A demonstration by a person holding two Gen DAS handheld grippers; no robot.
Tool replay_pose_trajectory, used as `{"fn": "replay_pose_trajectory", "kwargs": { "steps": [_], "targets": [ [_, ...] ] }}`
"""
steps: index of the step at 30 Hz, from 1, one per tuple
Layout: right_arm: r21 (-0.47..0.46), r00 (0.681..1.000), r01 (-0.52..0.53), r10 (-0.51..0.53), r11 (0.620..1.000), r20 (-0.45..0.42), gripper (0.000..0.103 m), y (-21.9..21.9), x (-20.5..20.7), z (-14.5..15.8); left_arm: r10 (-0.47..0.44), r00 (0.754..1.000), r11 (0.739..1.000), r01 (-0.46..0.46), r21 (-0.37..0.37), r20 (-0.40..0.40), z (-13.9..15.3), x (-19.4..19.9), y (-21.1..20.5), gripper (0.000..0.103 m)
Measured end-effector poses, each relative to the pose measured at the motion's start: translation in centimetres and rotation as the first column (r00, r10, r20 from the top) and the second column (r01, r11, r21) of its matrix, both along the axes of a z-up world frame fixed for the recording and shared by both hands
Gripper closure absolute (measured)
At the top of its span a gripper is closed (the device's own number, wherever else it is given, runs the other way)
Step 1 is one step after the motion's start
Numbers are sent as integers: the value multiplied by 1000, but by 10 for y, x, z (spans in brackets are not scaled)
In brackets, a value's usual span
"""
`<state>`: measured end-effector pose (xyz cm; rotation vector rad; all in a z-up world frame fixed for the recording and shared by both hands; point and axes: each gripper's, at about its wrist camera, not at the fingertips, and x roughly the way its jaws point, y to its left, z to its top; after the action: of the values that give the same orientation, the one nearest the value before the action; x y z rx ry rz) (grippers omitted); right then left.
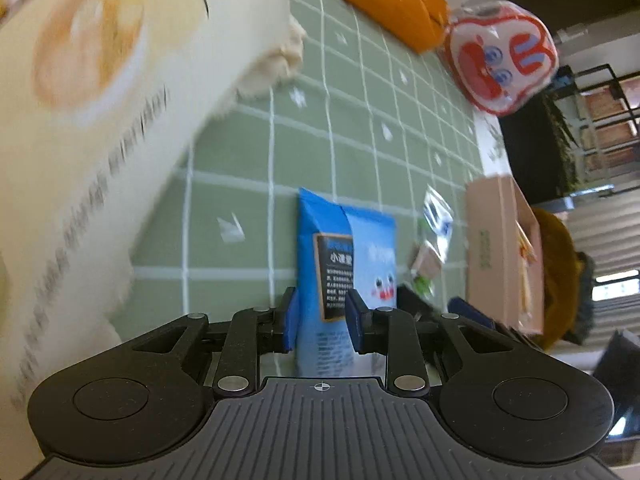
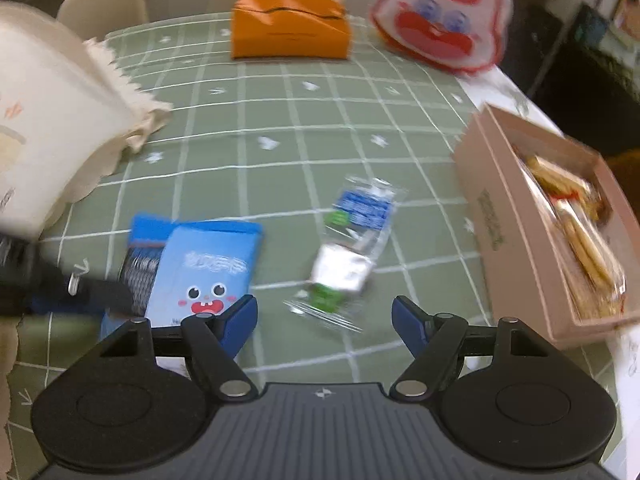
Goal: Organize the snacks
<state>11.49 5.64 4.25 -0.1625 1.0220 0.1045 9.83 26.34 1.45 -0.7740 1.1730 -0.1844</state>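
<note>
Left gripper (image 1: 322, 320): jaws narrowly apart, blue snack packet (image 1: 344, 264) between the pads, contact unclear. Right gripper (image 2: 324, 320): jaws wide apart, empty, clear-wrapped snack (image 2: 352, 236) just beyond. Pink box (image 2: 560, 232) at right, on green grid tablecloth (image 2: 320, 120).

Both fisheye views look steeply down along their own fingers, close above the green grid-patterned tabletop (image 1: 360, 128) (image 2: 320, 120). The left view is rolled sideways. Both take in the blue cartoon-faced snack packet (image 1: 372, 256) (image 2: 208, 264), orange box (image 1: 404, 12) (image 2: 288, 28) and pink cardboard box (image 1: 496, 248) (image 2: 516, 240).
</note>
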Motion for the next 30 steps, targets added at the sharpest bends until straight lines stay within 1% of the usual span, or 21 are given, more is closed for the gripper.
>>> {"fn": "replay_pose_trajectory", "kwargs": {
  "steps": [1,3,5,8,12,14,15,16,17,19,21,24,27,29,30],
  "targets": [
    [32,1000,16,-15,999,-6,27,-9,-1,2,-5,1000,1000,5,18,13,2,-4,-3,74],
    [103,998,55,-55,993,-5,24,-27,-5,8,-16,999,996,13,92,40,9,-12,-9,74],
    [139,996,85,-86,987,1,20,-38,-1,12,-41,998,988,33,149,54,14,-18,-16,74],
    [151,994,110,-109,982,-14,20,-43,16,10,-102,993,978,89,188,60,18,-24,-30,74],
    [153,992,126,-121,980,-40,20,-39,43,-3,-119,990,971,102,216,70,22,-33,-37,74],
    [155,992,124,-118,980,-45,20,-37,50,-7,-128,989,964,105,245,80,24,-37,-42,74],
    [149,993,114,-109,982,-40,26,-35,49,-9,-139,987,958,113,263,84,25,-38,-45,74],
    [134,994,103,-99,986,-36,35,-34,48,-9,-148,986,954,120,274,83,25,-38,-48,74],
    [111,996,91,-89,990,-23,39,-32,43,-9,-153,985,951,126,281,78,24,-38,-51,74],
    [101,998,65,-64,993,-15,51,-35,32,-7,-158,985,948,132,289,72,22,-36,-54,74],
    [105,998,59,-56,993,-26,53,-42,19,-4,-157,985,949,130,288,72,21,-33,-57,74],
    [92,998,62,-61,994,-22,53,-58,-4,-3,-164,983,951,137,277,79,19,-27,-62,74],
    [93,996,88,-86,992,-22,53,-78,-24,-2,-153,984,964,130,232,86,13,-18,-62,74],
    [94,997,82,-80,992,-22,47,-83,-30,1,-124,989,970,102,222,85,13,-15,-58,74],
    [108,997,73,-71,992,-21,39,-84,-34,4,-114,989,971,92,222,89,15,-15,-56,74]
  ]
}}
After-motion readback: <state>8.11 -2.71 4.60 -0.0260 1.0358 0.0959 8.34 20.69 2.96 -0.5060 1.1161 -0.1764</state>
